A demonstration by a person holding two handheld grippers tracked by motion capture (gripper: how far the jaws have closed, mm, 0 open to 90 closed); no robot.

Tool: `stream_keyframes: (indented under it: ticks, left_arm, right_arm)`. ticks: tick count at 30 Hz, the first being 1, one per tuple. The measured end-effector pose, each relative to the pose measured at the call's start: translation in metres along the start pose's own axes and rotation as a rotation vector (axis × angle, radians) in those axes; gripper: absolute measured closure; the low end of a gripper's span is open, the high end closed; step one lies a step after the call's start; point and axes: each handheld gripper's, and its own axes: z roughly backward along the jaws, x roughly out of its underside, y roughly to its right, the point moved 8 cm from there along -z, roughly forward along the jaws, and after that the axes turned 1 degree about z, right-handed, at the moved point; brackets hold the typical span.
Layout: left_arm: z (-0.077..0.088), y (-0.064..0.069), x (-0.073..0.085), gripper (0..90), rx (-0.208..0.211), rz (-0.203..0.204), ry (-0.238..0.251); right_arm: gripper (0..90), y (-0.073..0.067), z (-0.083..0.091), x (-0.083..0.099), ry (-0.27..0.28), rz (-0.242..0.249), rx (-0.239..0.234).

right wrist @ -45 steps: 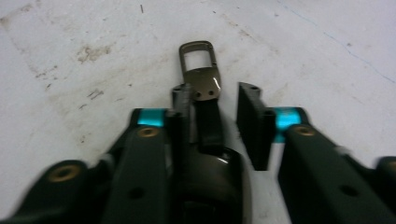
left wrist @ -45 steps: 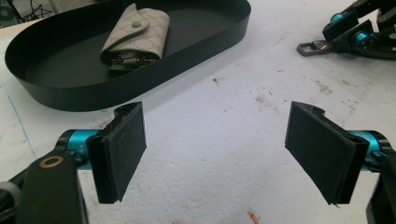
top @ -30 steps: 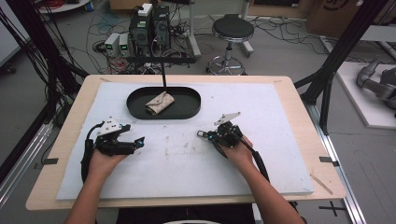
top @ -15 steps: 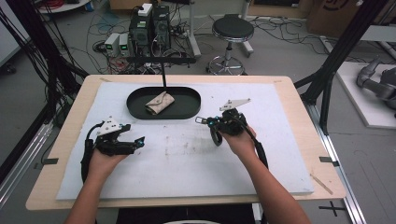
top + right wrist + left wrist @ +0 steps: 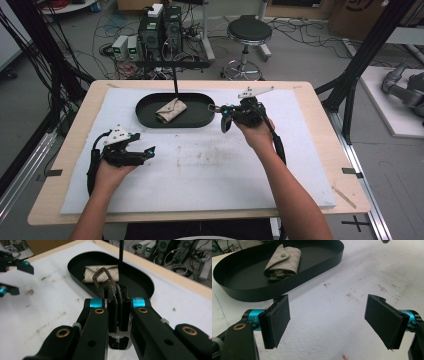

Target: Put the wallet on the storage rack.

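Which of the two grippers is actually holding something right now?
The right gripper, near the black tray: its jaws are shut on a dark metal clip. The left gripper has its jaws wide apart over bare white mat.

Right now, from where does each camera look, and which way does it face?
High view: above the person's side, facing forward and down on the table; both forearms show.
Left gripper view: on the left gripper, facing the tray across its open jaws.
Right gripper view: on the right gripper, shut on a metal clip, facing the tray.
Shared: tray with beige pouch.
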Motion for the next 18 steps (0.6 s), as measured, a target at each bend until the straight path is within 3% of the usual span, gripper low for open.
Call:
stream_keyframes:
  ticks: [18]
  left_arm:
    - [0.002,-0.001,-0.002,20.4,0.004,0.004,0.010]
  right_arm:
    - [89.2,0.020,-0.013,-0.060,0.060,-0.014,0.022]
